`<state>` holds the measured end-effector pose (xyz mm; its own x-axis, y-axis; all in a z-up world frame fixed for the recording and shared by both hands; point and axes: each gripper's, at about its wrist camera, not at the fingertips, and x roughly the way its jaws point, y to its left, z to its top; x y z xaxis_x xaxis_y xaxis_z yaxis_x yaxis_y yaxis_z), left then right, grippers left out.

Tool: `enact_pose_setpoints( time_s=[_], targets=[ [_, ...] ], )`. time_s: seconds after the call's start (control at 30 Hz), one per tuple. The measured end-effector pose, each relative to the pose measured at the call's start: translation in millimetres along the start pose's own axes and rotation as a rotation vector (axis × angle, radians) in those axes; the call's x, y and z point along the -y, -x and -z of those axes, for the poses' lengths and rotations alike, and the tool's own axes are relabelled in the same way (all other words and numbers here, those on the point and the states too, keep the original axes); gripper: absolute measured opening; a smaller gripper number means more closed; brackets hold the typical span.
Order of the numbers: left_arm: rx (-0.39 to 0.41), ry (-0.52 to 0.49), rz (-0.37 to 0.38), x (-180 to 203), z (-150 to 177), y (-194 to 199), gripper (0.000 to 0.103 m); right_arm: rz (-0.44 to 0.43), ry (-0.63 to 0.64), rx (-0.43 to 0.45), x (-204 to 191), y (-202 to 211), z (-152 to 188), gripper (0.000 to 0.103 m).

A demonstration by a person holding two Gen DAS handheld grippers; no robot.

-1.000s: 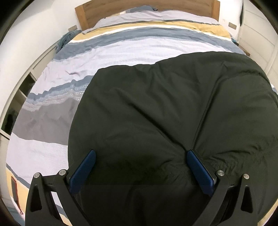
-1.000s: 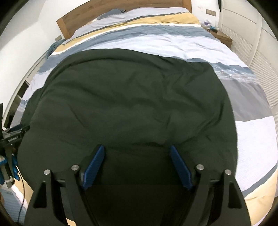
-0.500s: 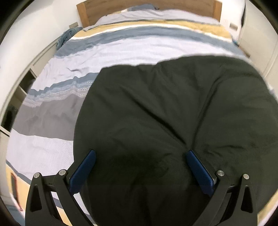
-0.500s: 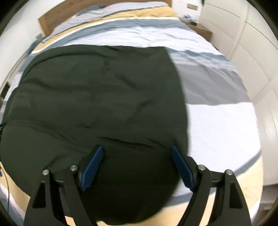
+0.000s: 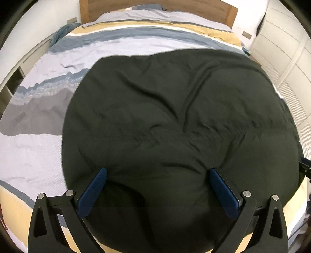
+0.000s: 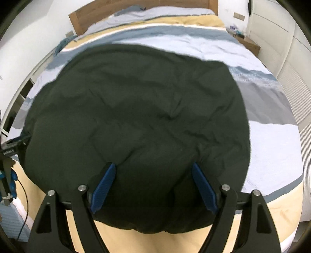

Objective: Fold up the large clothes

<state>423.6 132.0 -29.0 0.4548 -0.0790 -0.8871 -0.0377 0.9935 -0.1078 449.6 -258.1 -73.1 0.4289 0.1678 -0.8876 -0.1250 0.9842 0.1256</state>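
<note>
A large dark green garment (image 5: 175, 116) lies spread and wrinkled over the near half of the bed, also filling the right wrist view (image 6: 136, 116). My left gripper (image 5: 157, 169) hovers open and wide over the garment's near part, its blue pads (image 5: 93, 192) resting on the cloth, with creases running from the tips. My right gripper (image 6: 153, 165) is open too, fingers straddling the cloth just above the near hem (image 6: 155, 229). No pad pinches the cloth. The left gripper's body (image 6: 9, 149) shows at the right view's left edge.
The bed (image 5: 29, 155) has a striped cover in grey, blue, white and yellow and a wooden headboard (image 5: 213, 7). White wardrobe doors (image 6: 287, 58) and a bedside table (image 6: 250, 43) stand on the right, low shelves (image 5: 11, 81) on the left.
Both views have shifted over the garment. In the right wrist view the near hem and the yellow band of the bed now show below the fingers. Both jaws stay equally wide.
</note>
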Motion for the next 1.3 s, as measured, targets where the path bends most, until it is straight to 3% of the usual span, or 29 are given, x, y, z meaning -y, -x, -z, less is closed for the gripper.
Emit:
enact_pose_setpoints(
  time_s=[0.17,0.27,0.5,0.6,0.73,0.93,1.03,1.2,1.3],
  targets=[
    [0.055,0.055,-0.007,-37,-8,23,0.103,0.041,-0.033,0.019,33,19,-5,0.080],
    [0.052,0.116,0.009,-77,-12,29,0.102,0.030,-0.123,0.041,71,31,-9,0.080],
    [-0.011,0.304,0.215,-143,-1,9,0.102,-0.108,-0.282,-0.041,134,9,-3,0.081],
    [-0.051,0.376,0.310,-163,1,-11,0.102,-0.217,-0.334,-0.076,150,-15,-3,0.081],
    [-0.108,0.427,0.468,-169,1,-42,0.102,-0.328,-0.374,-0.119,157,-48,-3,0.082],
    [-0.225,0.422,0.664,-157,0,-101,0.102,-0.489,-0.436,-0.194,165,-110,-2,0.103],
    [-0.243,0.474,0.764,-149,4,-123,0.102,-0.544,-0.456,-0.208,166,-132,1,0.103],
    [-0.249,0.488,0.862,-130,-2,-129,0.102,-0.651,-0.401,-0.238,148,-141,-8,0.103],
    [-0.255,0.521,0.848,-126,2,-131,0.102,-0.692,-0.395,-0.247,139,-149,-10,0.103]
  ],
)
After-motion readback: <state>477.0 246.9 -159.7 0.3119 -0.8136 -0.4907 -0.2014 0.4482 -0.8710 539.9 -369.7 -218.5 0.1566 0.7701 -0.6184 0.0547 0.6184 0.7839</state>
